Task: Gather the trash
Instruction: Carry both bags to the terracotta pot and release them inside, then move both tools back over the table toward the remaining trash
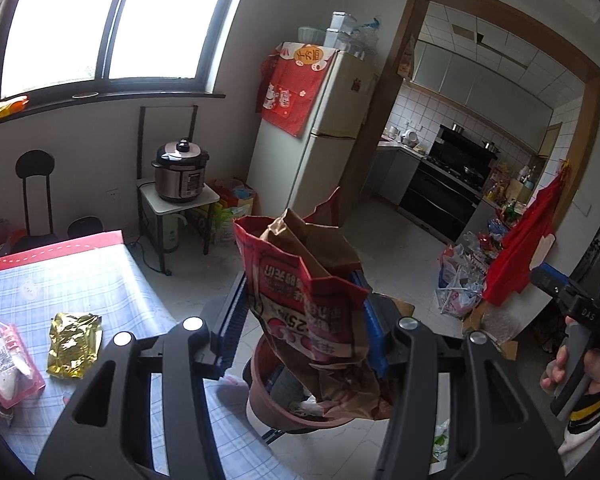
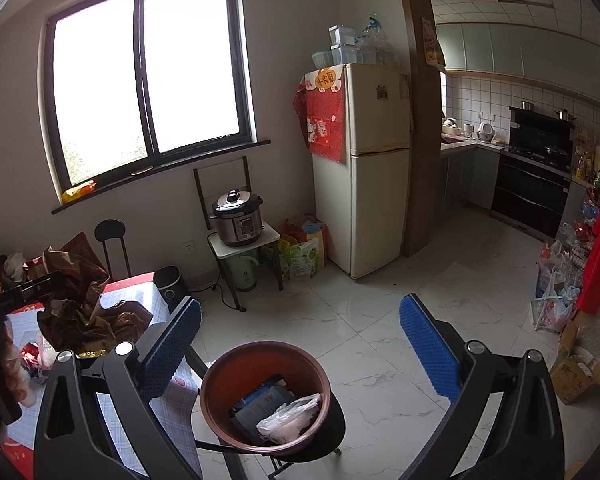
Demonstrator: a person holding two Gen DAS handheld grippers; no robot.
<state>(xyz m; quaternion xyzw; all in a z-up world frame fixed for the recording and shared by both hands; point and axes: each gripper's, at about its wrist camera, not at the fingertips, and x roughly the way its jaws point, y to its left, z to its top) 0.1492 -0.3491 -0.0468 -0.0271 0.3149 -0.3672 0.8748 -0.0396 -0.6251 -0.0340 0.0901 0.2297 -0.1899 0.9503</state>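
Observation:
My left gripper (image 1: 300,320) is shut on a crumpled red and brown paper bag (image 1: 304,292) and holds it right above a brown round bin (image 1: 260,400). In the right wrist view the bin (image 2: 220,392) stands on a black stool and holds a blue packet (image 2: 260,400) and a clear plastic bag (image 2: 288,420). My right gripper (image 2: 300,340) is open and empty above the bin. The held bag also shows at the left of the right wrist view (image 2: 84,312). A gold foil wrapper (image 1: 74,344) and a pink packaged item (image 1: 8,364) lie on the table.
The checked tablecloth table (image 1: 80,280) is at the left. A pressure cooker (image 2: 238,220) sits on a small stand by the wall, a fridge (image 2: 376,168) behind it. Bags and boxes (image 2: 572,364) crowd the floor at the right. White tiled floor lies beyond the bin.

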